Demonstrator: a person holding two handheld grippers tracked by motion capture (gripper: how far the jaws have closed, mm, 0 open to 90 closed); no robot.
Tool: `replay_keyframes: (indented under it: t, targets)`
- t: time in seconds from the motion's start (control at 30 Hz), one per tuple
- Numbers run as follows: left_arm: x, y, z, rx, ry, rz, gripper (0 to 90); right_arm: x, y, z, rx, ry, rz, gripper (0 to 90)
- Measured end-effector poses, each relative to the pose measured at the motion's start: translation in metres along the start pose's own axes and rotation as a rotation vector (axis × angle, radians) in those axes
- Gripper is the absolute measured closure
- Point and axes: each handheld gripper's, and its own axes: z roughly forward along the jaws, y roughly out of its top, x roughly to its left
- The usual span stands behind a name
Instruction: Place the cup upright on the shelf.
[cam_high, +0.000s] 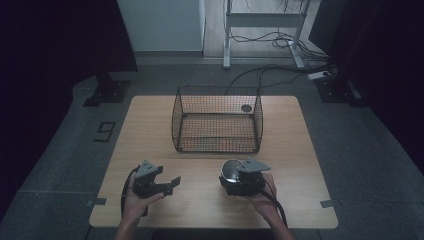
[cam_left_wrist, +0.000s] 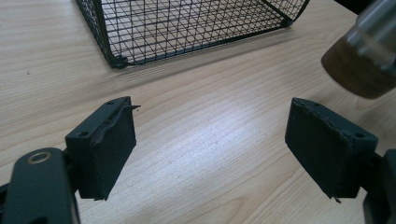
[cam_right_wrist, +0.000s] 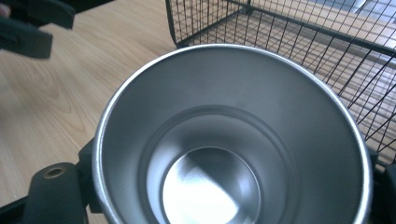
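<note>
A steel cup (cam_right_wrist: 210, 186) with a shiny inside sits tilted between the jaws of my right gripper (cam_high: 232, 175), which is shut on it, just above the wooden table (cam_high: 150, 130) at the front right. In the left gripper view the same cup (cam_left_wrist: 364, 51) shows a brown base at the top right. My left gripper (cam_high: 171, 185) is held at the front left, its jaws (cam_left_wrist: 210, 135) wide open over bare wood with nothing between them. A black wire basket (cam_high: 216, 91) stands at the table's middle back, beyond both grippers.
The basket (cam_left_wrist: 187, 28) has an open top, and its near wall (cam_right_wrist: 299, 42) stands close in front of the cup. Bare wood lies between the two hands. A desk frame and cables (cam_high: 270, 40) are on the floor behind the table.
</note>
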Motion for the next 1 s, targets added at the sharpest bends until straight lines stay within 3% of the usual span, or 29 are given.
replay_keyframes:
  t: [1.0]
  targets:
    - [0.0, -0.001, 0.004, 0.015, 0.003, 0.007, 16.5, -0.018, 0.049, -0.006, -0.067, 0.019, 0.011, 18.3]
